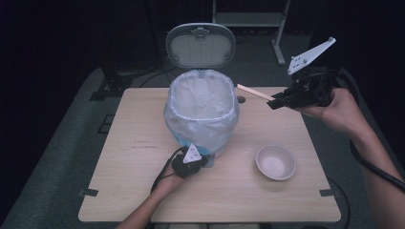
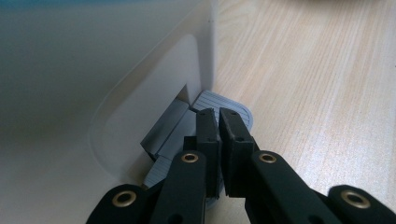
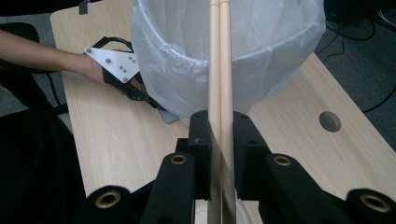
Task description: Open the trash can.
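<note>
Near the far edge of the surface (image 1: 143,200), centre: one pedal bin (image 1: 201,112), rounded, white, lined with one crinkly translucent plastic bag (image 3: 261,42), lid (image 1: 200,45) tipped up. Left tool (image 2: 218,122) at the bin's base, jaws clenched with nothing between them, tips on the grey ribbed pedal (image 2: 243,111). Right tool (image 3: 219,122) raised over the far right corner, jaws grasping one pair of pale wooden chopsticks (image 3: 220,56), two straight round sticks side by side, their far end pointing at the bin's rim. One round beige bowl (image 1: 275,162) toward the near right corner, matte, well apart from the bin. Surface is light wood-grain laminate with one round cable hole (image 3: 329,121).
</note>
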Available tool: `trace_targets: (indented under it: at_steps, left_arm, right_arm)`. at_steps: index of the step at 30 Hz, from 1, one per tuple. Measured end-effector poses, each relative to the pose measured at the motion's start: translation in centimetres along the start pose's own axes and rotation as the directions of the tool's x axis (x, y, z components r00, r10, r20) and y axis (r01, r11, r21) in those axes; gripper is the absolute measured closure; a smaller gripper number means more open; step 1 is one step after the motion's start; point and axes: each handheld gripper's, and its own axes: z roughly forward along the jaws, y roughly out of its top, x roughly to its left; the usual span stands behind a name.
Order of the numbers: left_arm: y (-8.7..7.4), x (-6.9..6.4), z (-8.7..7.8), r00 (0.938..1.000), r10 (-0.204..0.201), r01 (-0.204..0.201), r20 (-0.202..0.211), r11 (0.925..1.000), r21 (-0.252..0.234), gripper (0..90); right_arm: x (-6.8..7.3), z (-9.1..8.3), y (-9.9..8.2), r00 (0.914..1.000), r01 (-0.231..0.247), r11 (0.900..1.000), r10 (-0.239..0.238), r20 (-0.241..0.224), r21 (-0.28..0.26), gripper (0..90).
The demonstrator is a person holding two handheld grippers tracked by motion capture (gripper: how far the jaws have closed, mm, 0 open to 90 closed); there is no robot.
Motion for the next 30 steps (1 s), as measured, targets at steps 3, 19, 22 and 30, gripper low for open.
trace_targets:
  at_steps: [3,19,22,30]
  left_arm:
    - [0.0,0.0,0.0,1.0,-0.001,0.001,0.0,1.0,-0.001,87.8]
    - [0.0,0.0,0.0,1.0,0.003,-0.003,-0.003,1.0,0.001,87.8]
    - [0.0,0.0,0.0,1.0,0.003,-0.003,-0.003,1.0,0.0,87.7]
    - [0.0,0.0,0.0,1.0,0.003,-0.003,-0.002,1.0,0.0,87.8]
  right_arm:
    - [0.1,-0.1,0.5,1.0,0.009,1.0,-0.009,0.0,0.002,78.8]
    - [0.2,0.1,2.9,0.9992,0.04,0.9992,-0.04,-0.001,0.01,78.8]
    - [0.2,0.2,3.3,0.999,0.044,0.999,-0.044,-0.002,0.008,78.8]
    - [0.3,0.5,4.4,0.9984,0.056,0.9982,-0.056,-0.005,0.02,78.8]
